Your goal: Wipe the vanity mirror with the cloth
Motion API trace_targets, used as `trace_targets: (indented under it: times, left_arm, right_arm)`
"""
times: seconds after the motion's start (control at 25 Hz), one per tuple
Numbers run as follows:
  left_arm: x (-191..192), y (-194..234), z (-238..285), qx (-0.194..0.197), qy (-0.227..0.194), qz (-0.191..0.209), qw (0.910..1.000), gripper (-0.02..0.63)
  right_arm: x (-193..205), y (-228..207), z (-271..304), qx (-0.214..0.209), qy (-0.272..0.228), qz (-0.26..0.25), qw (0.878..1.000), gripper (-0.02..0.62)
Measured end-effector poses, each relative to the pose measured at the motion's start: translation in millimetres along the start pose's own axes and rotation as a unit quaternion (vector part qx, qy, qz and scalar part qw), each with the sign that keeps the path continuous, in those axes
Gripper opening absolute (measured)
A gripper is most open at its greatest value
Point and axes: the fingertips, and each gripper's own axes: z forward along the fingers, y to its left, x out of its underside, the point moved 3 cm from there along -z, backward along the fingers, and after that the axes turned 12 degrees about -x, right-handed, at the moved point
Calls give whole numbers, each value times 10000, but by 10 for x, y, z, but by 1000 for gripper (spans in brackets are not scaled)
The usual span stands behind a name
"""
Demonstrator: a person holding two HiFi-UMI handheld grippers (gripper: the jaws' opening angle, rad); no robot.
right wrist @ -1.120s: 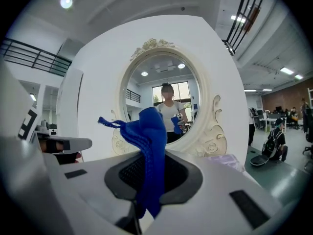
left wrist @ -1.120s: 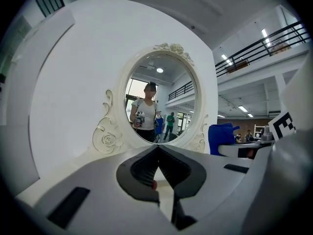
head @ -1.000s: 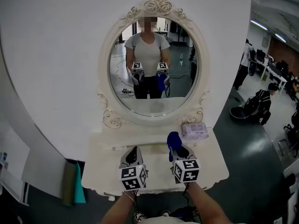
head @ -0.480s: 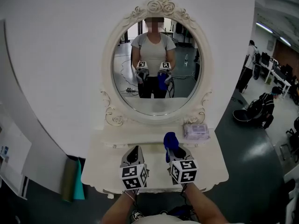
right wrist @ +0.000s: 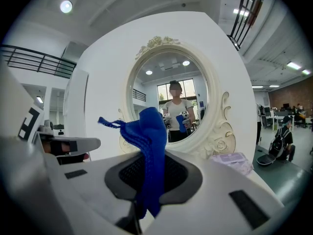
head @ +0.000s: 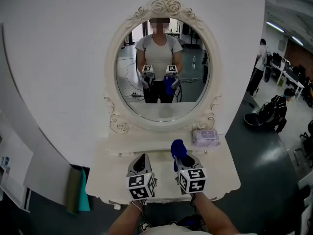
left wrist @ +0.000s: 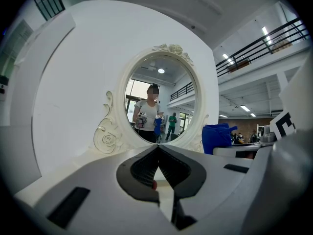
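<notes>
- Barely anything has shifted since 1 s ago: both grippers hang at the same height over the tabletop, and only the head view has drifted slightly.
- Oval vanity mirror in a white scrolled frame (head: 161,82) stands upright at the back of the table, long axis vertical, ahead of and above both tools.
- Blue knitted cloth (head: 178,150) sticks up out of the right gripper (head: 182,158), whose jaws are clamped on it. It is well short of the glass, not touching.
- Left gripper (head: 140,163) has its jaws together, with nothing between them.
- Judgement: the right side does the wiping, reaching forward and up.
- Pale purple wipes packet (head: 204,137) lies by the frame's lower right, near that path.
- White vanity tabletop (head: 112,165) lies beneath both grippers.
</notes>
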Motion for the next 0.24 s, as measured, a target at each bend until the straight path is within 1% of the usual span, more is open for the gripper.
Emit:
trace_targets:
  times: [0.24]
  left_arm:
    - [16, -19, 15, 36, 51, -63, 10000, 5]
  right_arm:
    - [26, -11, 18, 17, 73, 16, 10000, 66]
